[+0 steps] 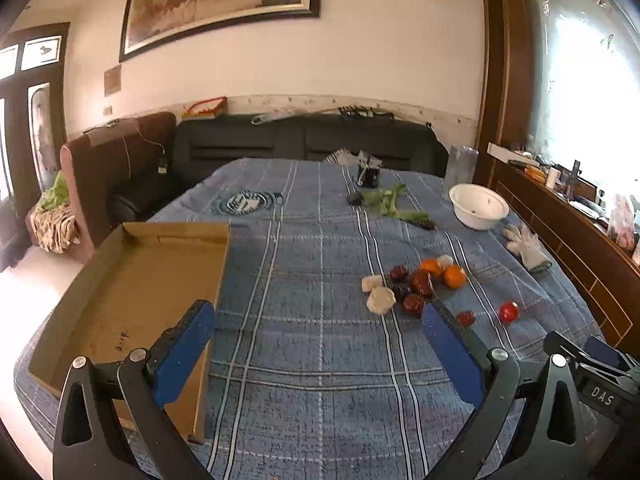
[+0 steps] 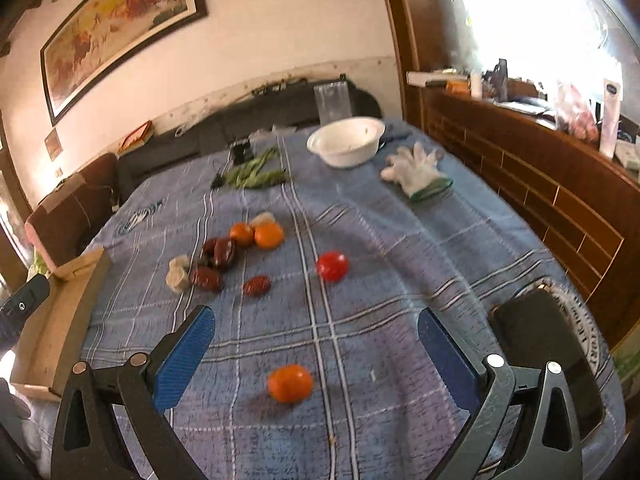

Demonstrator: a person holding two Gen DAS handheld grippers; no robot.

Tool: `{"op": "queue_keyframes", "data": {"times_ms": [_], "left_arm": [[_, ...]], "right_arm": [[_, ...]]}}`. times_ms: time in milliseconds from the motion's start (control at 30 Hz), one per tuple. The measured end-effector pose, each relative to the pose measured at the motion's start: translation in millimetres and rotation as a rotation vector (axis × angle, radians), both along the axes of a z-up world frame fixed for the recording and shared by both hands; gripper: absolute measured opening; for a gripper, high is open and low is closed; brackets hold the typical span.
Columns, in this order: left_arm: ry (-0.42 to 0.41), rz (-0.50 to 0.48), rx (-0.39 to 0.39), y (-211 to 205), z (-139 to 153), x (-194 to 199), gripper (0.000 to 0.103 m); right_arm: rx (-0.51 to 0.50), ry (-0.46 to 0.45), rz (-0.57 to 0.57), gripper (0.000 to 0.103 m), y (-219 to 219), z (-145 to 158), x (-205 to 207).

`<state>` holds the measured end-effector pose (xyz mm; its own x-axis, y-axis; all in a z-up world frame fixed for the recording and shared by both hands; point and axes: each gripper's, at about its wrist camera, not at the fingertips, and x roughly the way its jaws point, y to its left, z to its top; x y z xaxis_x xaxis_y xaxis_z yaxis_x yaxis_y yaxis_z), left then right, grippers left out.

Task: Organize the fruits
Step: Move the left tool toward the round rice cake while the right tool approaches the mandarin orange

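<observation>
A cluster of fruit lies on the blue plaid cloth: two oranges (image 1: 444, 273), several dark red dates (image 1: 418, 286) and pale white lumps (image 1: 380, 300). A red tomato (image 1: 508, 312) lies to their right. In the right wrist view, one orange (image 2: 290, 383) lies alone between the fingers, with the tomato (image 2: 332, 266), a single date (image 2: 257, 285) and the cluster (image 2: 224, 256) beyond. An empty cardboard tray (image 1: 120, 292) sits at the left. My left gripper (image 1: 318, 320) is open and empty above the cloth. My right gripper (image 2: 316, 326) is open and empty.
A white bowl (image 2: 344, 142) and a white glove (image 2: 416, 172) lie at the far right, green vegetables (image 2: 256, 172) and a small black object (image 1: 368, 174) at the back. A wooden cabinet (image 2: 540, 184) borders the right side; sofas stand behind.
</observation>
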<state>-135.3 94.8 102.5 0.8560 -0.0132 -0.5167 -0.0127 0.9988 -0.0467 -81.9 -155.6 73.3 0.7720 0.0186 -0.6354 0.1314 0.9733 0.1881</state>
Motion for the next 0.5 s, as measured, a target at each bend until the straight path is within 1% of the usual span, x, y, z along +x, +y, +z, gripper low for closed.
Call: {"op": "queue_keyframes", "data": {"times_ms": [100,267,367,467,500], "left_arm": [[0.026,-0.018,-0.006,-1,-6,2,0.103],[0.042,-0.032,-0.006,-3,-10,5,0.103],[0.040,-0.014,0.000,-3,-11,7,0.103],[0.055,0.025,-0.010,4,-11,10,0.103],[0.046,0.041,-0.016,9,-9,11,0.103]], "right_arm": [[-0.015,0.021,0.010,0.103,5,-5,1],[-0.028,0.034,0.029,0.103,10,-10,3],[-0.042,0.039,0.038,0.103,14,-12,4],[-0.036,0.053,0.052,0.103,15,-16,6],[-0.033,0.060,0.057,0.103,15,-17,7]]}}
